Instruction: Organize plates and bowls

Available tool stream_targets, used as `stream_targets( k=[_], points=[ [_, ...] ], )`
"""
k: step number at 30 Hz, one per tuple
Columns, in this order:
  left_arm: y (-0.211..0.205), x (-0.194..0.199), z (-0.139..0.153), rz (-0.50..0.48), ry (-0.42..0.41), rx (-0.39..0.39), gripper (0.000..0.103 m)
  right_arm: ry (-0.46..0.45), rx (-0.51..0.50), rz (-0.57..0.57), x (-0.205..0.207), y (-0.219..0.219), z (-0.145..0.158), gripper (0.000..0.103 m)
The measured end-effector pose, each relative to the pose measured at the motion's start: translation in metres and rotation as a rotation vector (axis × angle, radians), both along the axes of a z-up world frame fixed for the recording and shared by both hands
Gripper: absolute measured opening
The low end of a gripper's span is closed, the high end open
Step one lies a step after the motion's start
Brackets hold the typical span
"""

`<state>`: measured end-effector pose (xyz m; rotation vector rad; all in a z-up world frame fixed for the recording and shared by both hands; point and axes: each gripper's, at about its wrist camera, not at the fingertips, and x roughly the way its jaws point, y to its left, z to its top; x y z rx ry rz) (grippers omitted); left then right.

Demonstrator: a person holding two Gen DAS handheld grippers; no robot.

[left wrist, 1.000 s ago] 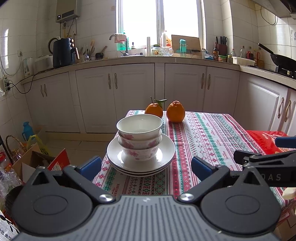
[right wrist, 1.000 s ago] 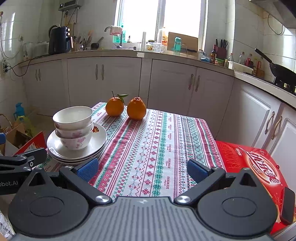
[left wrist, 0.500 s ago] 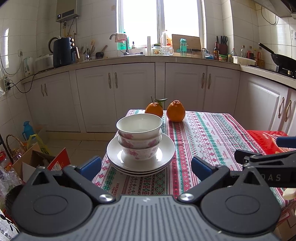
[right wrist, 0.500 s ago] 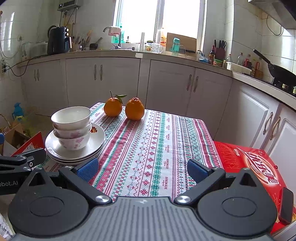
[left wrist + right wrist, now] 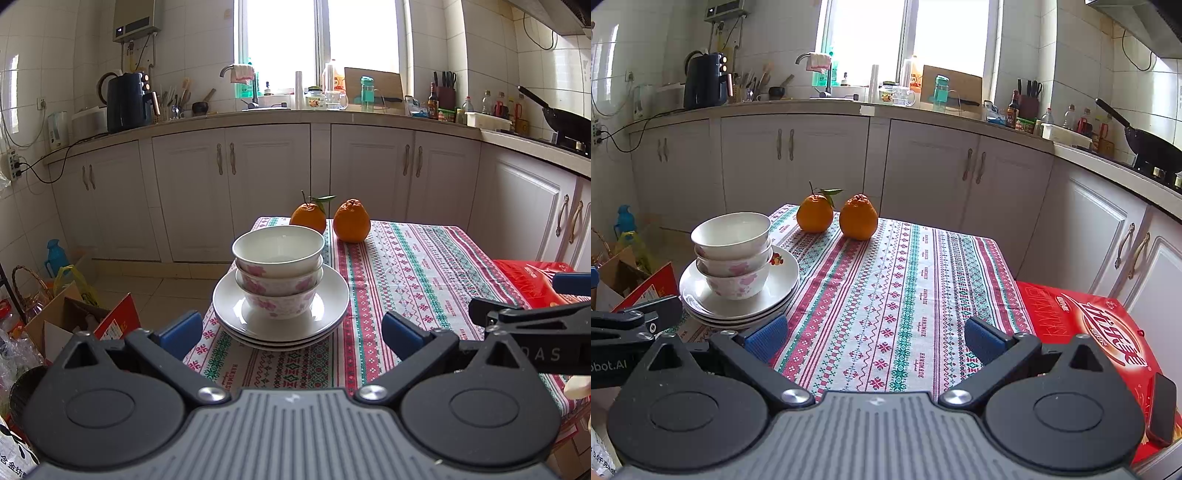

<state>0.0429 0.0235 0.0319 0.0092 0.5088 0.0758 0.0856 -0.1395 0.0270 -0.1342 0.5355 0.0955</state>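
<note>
Three nested white bowls with pink flowers [image 5: 279,269] stand on a stack of white plates [image 5: 332,306] at the table's left edge; they also show in the right wrist view, bowls [image 5: 733,254] and plates [image 5: 783,280]. My left gripper [image 5: 291,330] is open and empty, just in front of the plates. My right gripper [image 5: 873,336] is open and empty over the patterned tablecloth [image 5: 897,288], to the right of the stack.
Two oranges [image 5: 330,221] sit at the table's far end. A red box [image 5: 1108,328] lies at the right edge. Cardboard boxes and bags [image 5: 66,321] stand on the floor to the left. White cabinets [image 5: 266,184] lie beyond.
Both grippers have barely shifted; the view has drifted slightly. The stack and oranges have not moved.
</note>
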Motion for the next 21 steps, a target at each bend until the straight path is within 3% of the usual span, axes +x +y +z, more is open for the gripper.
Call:
stream_targets(
  k=[21],
  points=[
    [-0.0014,0.0023,0.0011,0.006,0.006,-0.002,0.102,-0.001,-0.003,-0.004,0.0005,0.0000,0.0017,0.103]
  ],
)
